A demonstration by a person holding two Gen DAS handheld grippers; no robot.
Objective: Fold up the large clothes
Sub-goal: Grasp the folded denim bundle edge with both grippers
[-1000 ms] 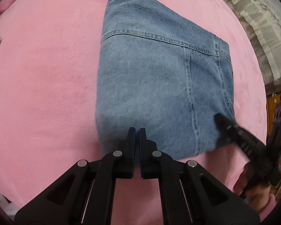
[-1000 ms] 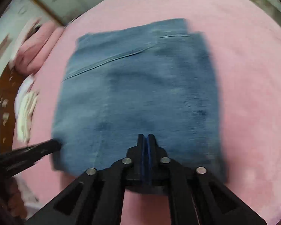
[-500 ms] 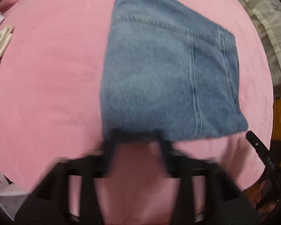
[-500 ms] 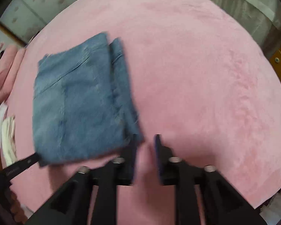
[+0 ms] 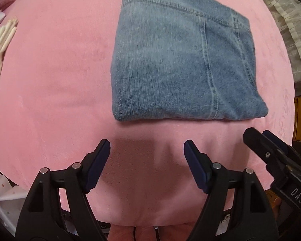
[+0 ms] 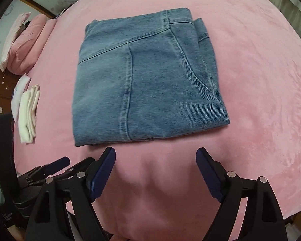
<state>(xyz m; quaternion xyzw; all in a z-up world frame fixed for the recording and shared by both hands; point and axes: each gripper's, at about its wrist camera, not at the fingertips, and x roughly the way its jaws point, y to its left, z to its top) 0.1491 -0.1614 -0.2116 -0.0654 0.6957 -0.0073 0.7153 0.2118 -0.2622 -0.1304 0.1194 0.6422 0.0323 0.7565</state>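
Both grippers have let go and backed off: left gripper [image 5: 146,146] and right gripper [image 6: 156,154] hover with fingers spread wide, empty. Folded jeans [image 6: 146,80] lie on the bed [image 6: 250,80] just beyond the fingertips.
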